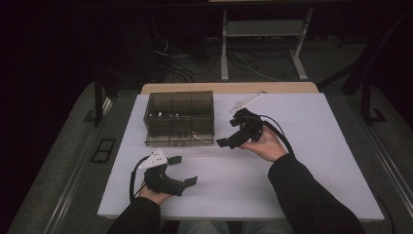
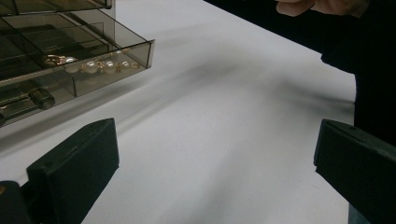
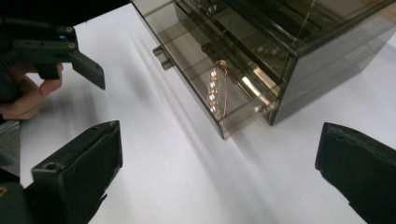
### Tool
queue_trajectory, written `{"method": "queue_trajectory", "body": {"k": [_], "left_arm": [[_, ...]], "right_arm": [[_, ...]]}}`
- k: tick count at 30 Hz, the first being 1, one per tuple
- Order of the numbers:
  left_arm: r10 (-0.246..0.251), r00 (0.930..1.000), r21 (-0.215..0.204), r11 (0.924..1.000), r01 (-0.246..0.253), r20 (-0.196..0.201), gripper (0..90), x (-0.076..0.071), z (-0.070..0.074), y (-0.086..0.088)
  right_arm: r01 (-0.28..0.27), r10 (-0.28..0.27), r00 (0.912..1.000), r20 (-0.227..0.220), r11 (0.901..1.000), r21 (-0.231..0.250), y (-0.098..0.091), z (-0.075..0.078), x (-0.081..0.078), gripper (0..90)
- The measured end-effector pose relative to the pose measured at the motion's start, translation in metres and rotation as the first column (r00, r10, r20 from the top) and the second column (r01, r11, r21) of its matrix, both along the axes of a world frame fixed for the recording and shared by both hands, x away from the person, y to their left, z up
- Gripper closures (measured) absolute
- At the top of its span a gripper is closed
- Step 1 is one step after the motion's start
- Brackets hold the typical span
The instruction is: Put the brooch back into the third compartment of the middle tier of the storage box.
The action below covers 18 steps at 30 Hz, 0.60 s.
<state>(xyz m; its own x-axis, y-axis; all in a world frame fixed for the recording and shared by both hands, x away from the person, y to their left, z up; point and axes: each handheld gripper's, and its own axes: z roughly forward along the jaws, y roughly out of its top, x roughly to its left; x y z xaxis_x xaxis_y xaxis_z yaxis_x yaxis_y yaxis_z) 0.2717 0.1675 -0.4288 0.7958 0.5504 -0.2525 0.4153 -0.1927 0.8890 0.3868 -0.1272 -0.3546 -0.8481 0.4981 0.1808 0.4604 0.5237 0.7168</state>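
A smoky brown, see-through plastic drawer box (image 1: 180,118) sits on a plain white table (image 1: 302,161) edged in pale wood at the far side. In its pulled-out lower drawer (image 3: 205,88), ahead of and between the right gripper's (image 1: 229,131) black jaws, lies a row of creamy white pearls (image 3: 213,91) with a thin gold-coloured loop. The left gripper (image 1: 184,169) is black too, topped by a pale grey speckled plate. Both sleeves (image 1: 311,195) are black, and the floor is grey.

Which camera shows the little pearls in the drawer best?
The left gripper view: the pearls lie in a close, clear row in the open drawer. The right gripper view shows them behind tinted plastic. The high view shows only faint glints in the box.
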Motion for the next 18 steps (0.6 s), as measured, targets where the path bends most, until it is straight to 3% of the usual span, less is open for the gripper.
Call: {"method": "queue_trajectory", "body": {"k": [18], "left_arm": [[0.0,1.0,0.004,1.0,0.0,-0.001,0.0,0.0,0.0,0.0]], "right_arm": [[0.049,-0.049,0.9988,0.007,0.9983,0.032,-0.041,-0.002,-0.023,0.3]]}}
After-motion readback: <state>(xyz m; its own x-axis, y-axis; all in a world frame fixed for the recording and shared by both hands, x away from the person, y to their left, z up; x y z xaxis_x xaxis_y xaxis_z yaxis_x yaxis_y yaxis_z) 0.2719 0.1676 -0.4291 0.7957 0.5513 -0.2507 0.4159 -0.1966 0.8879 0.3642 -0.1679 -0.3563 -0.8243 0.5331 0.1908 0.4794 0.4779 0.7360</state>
